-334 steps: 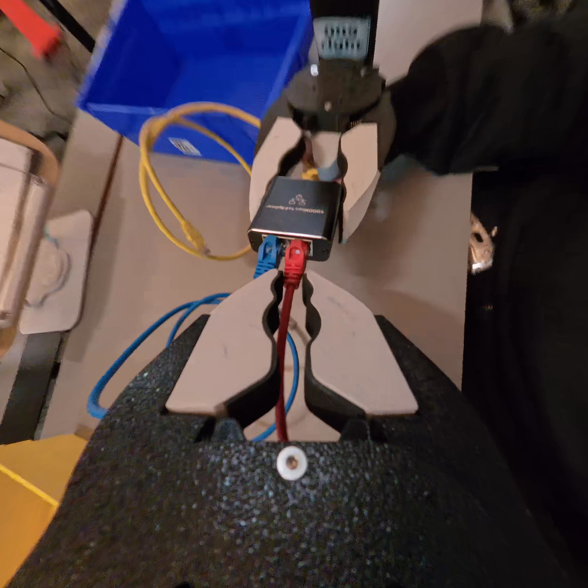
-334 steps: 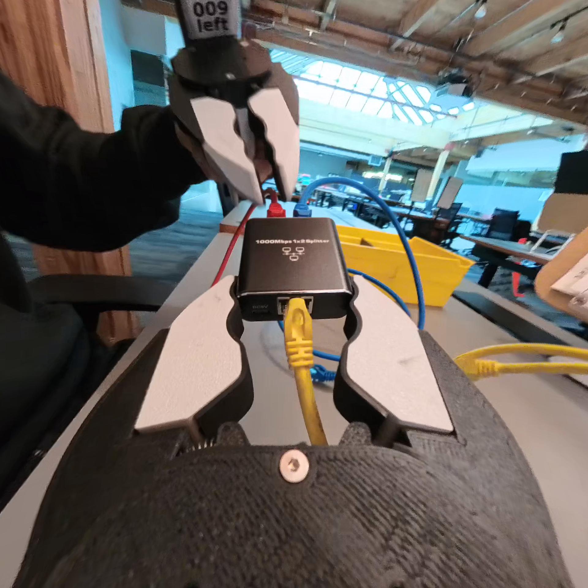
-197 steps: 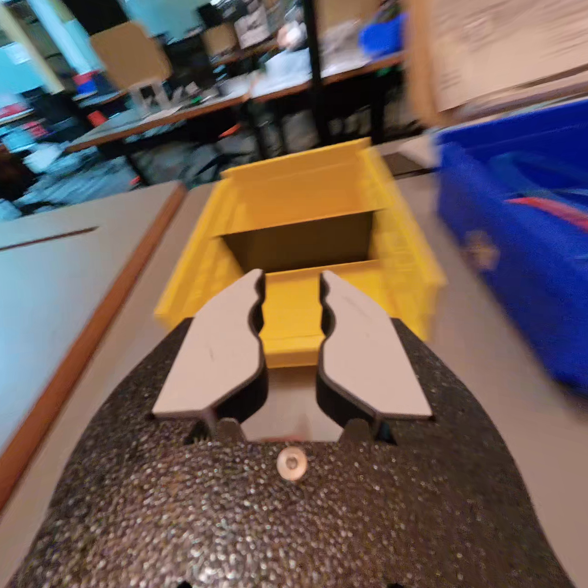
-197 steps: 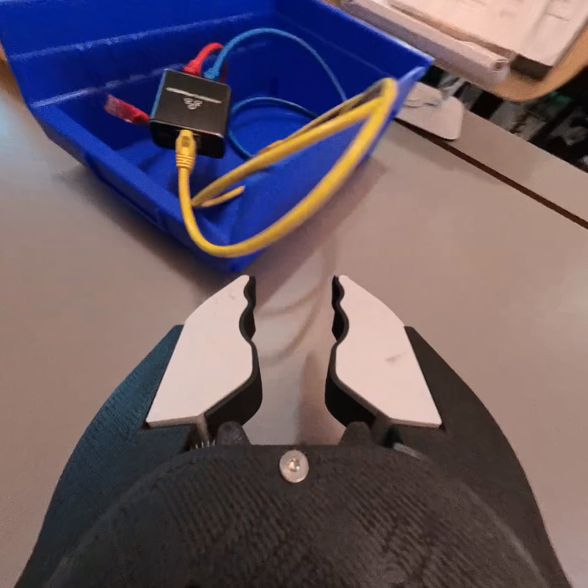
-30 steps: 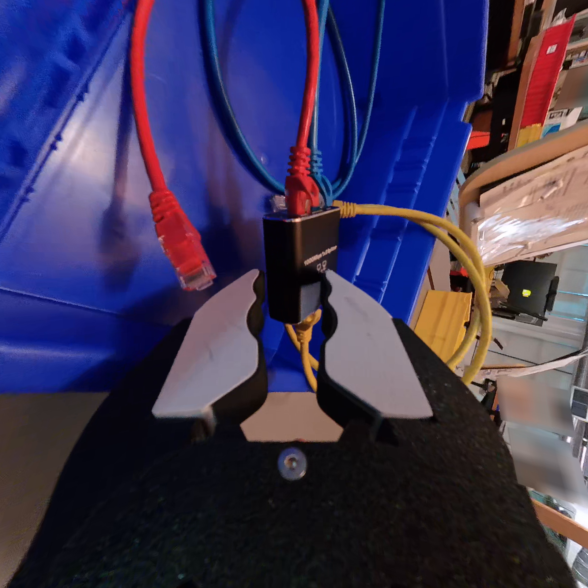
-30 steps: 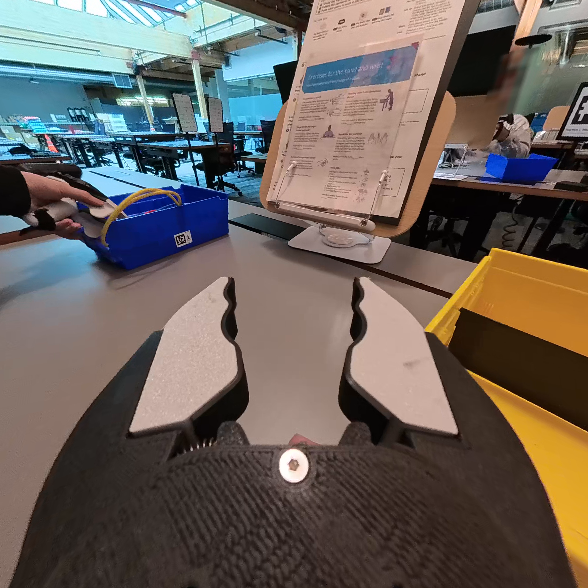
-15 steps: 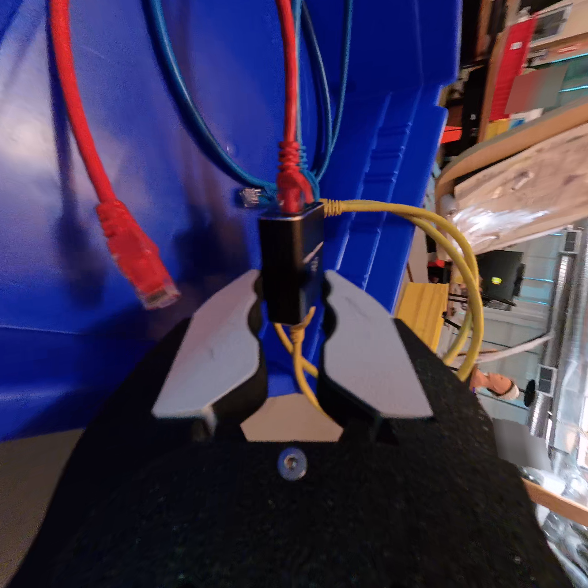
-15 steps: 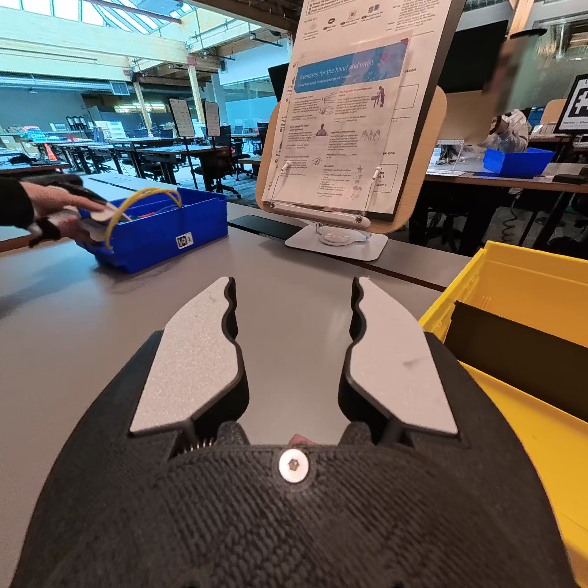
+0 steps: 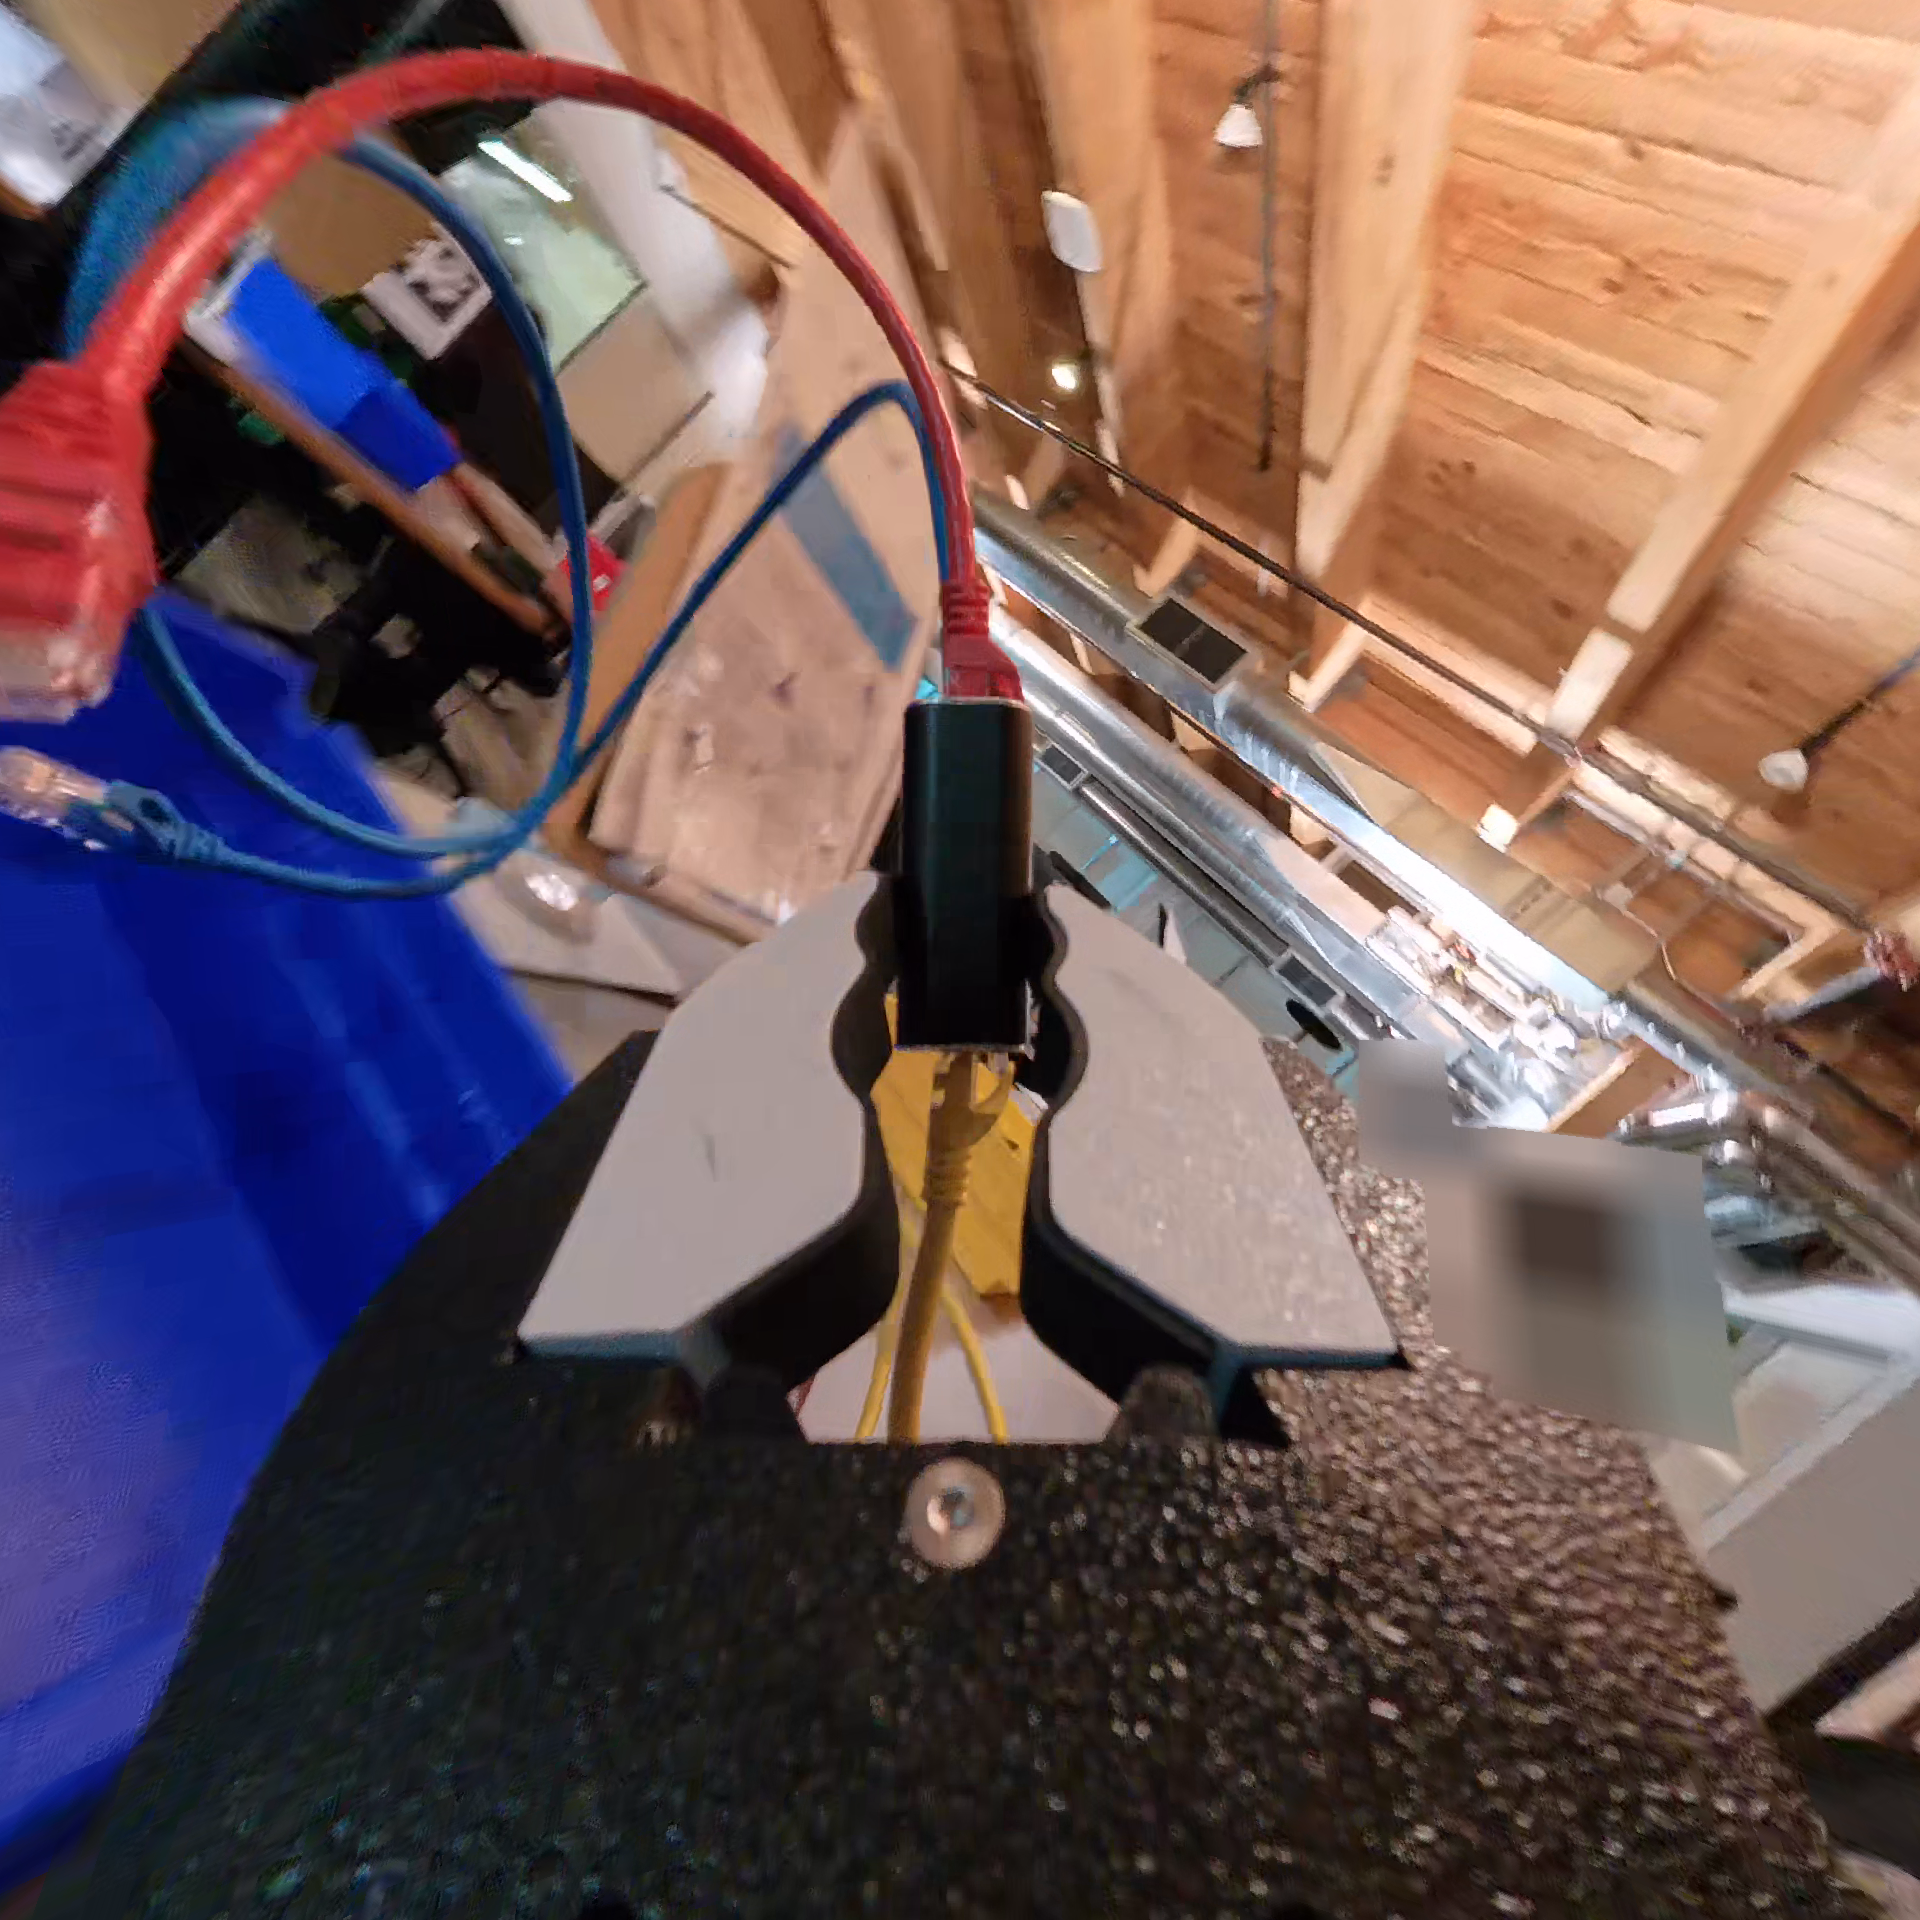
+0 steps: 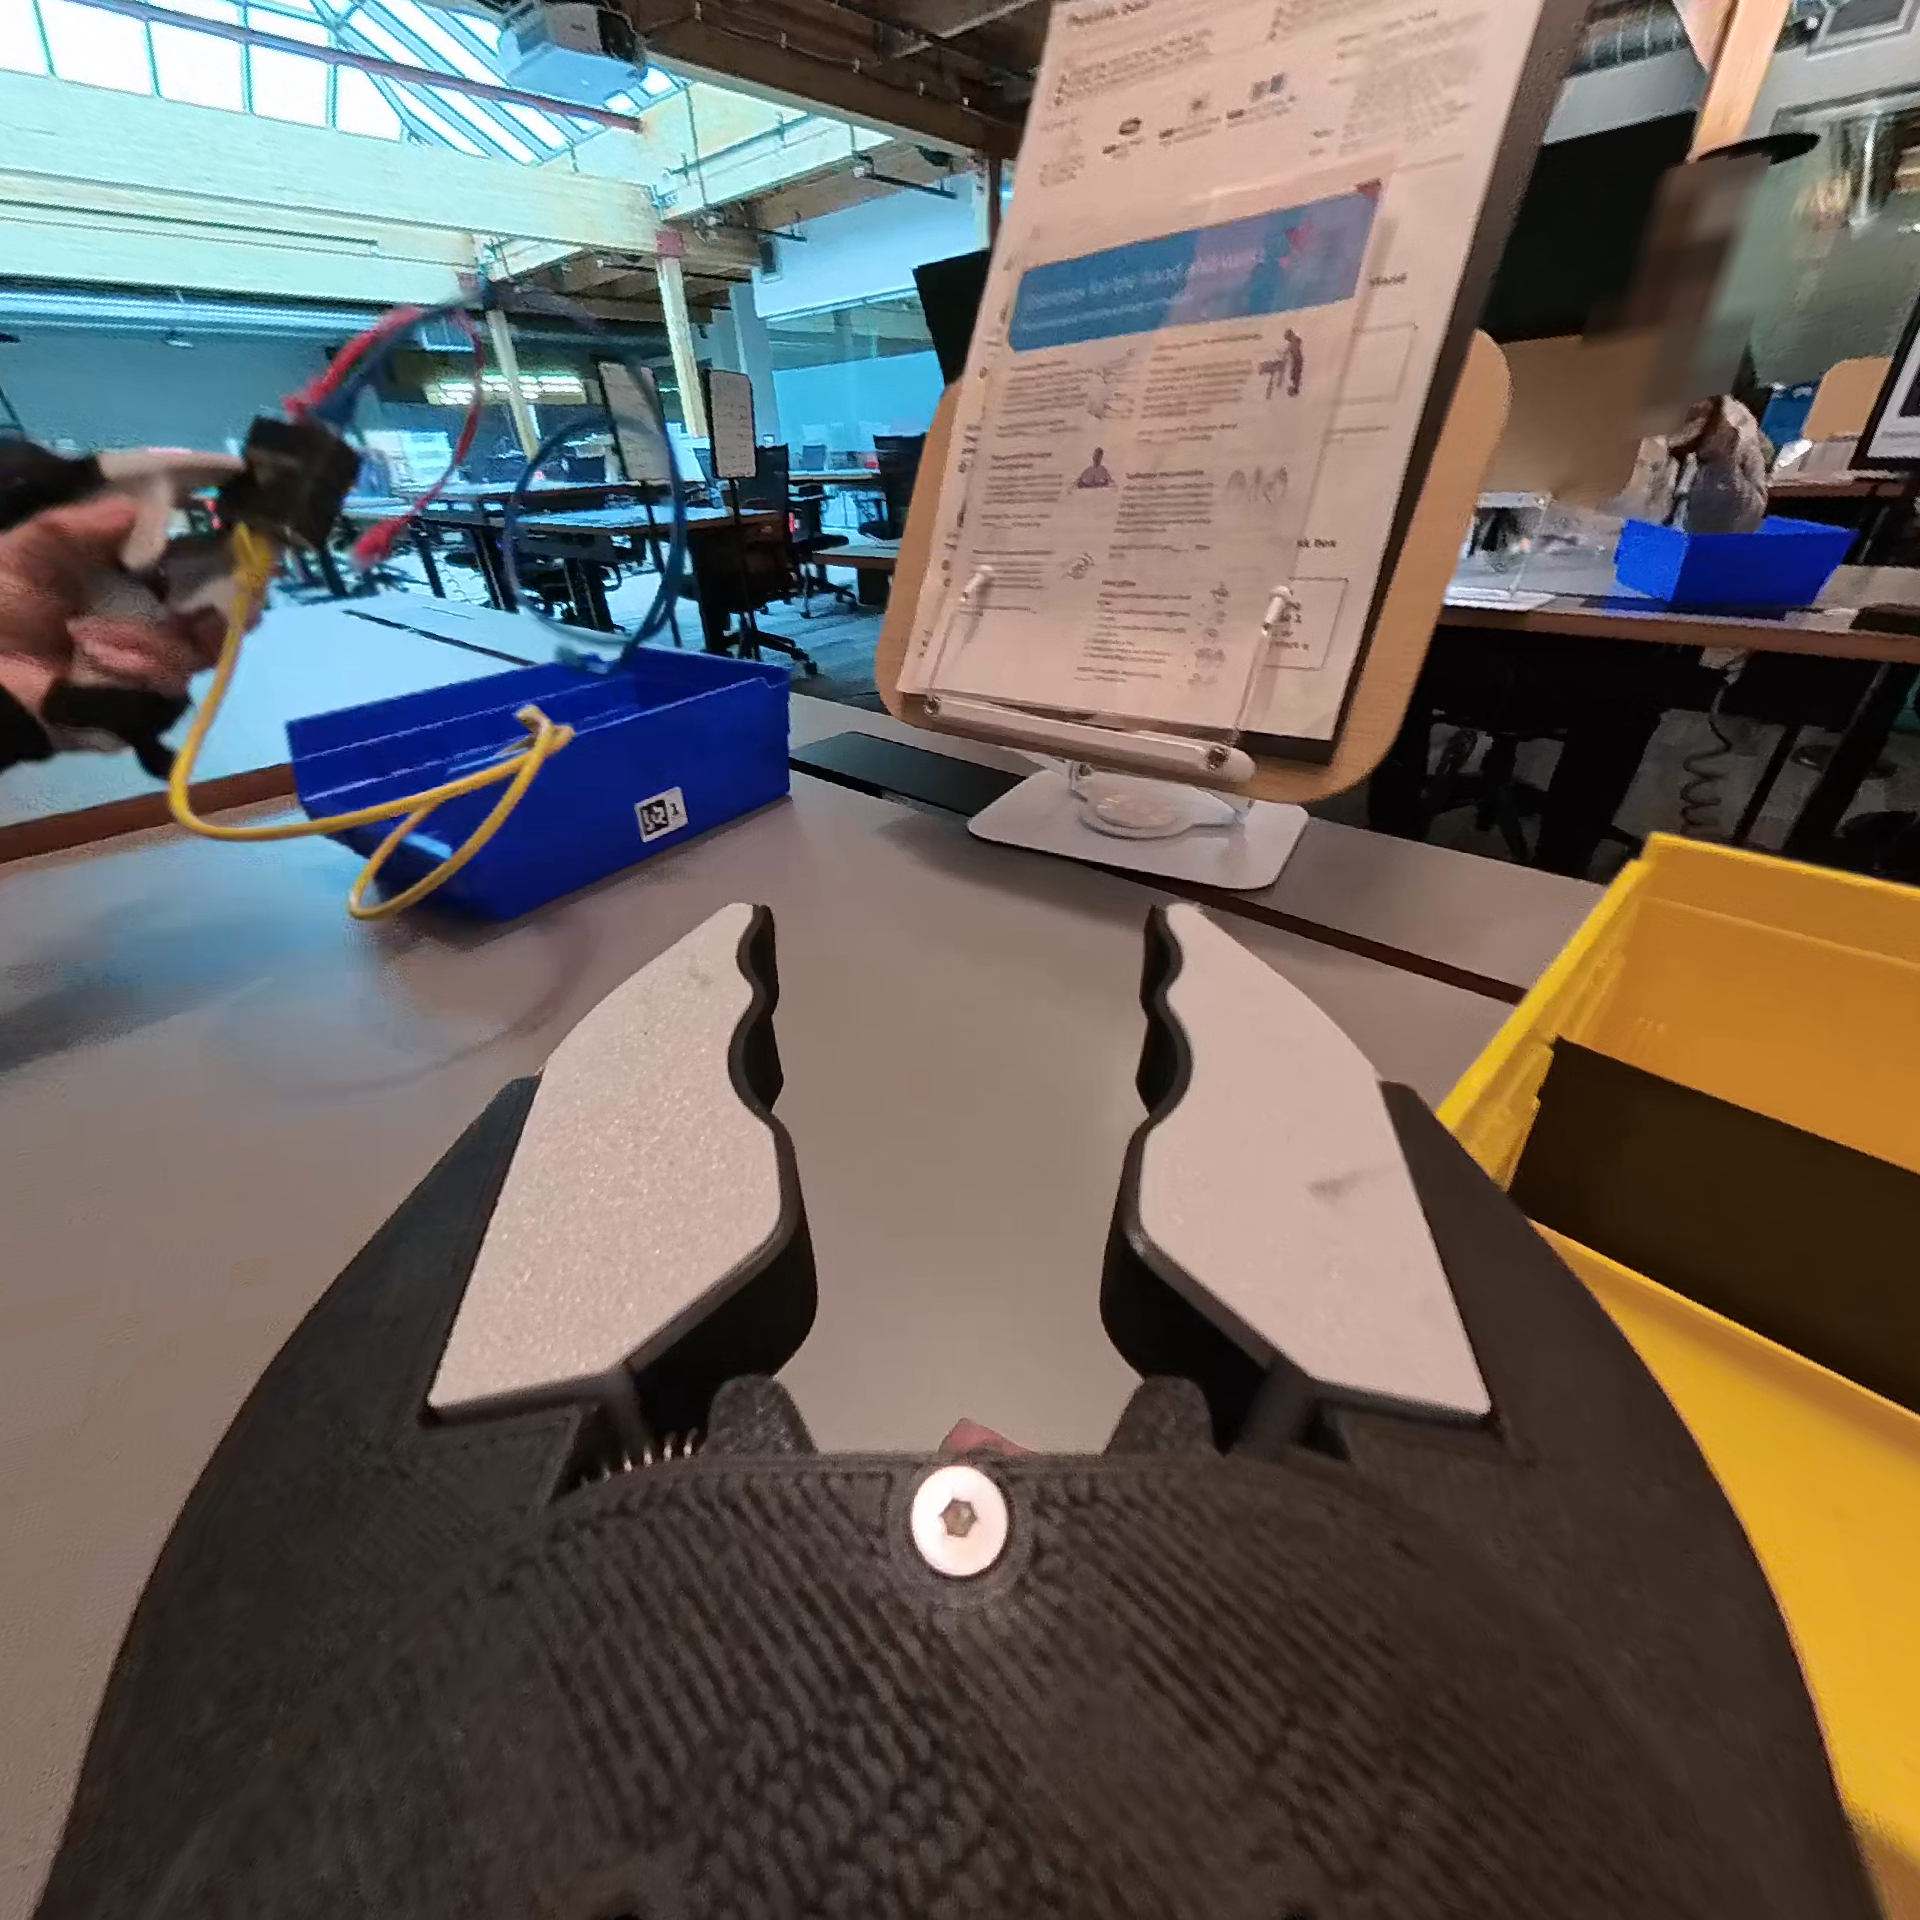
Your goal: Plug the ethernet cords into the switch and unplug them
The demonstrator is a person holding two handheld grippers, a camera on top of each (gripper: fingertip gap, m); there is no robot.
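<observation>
Now, by part, placed against the bin:
Right gripper (image 10: 958,997): jaws apart, empty, low over the table (image 10: 260,1091), nearer than the bin (image 10: 540,769).
Yellow tote (image 10: 1714,977): beside the right gripper, well apart from the bin.
Left gripper (image 9: 961,935): clamped on the switch (image 9: 964,873), raised above and just beside the bin.
Yellow cord (image 9: 940,1195): plugged into the switch's near end, loop draped over the bin's wall.
Red cord (image 9: 727,135): plugged into the far end, free plug dangling.
Blue cord (image 9: 561,582): loops from the far end, free plug hanging over the bin.

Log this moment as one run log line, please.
left gripper: shut on switch, lifted above blue bin | red, blue, yellow cords plugged in | right gripper: open, empty, over table
</observation>
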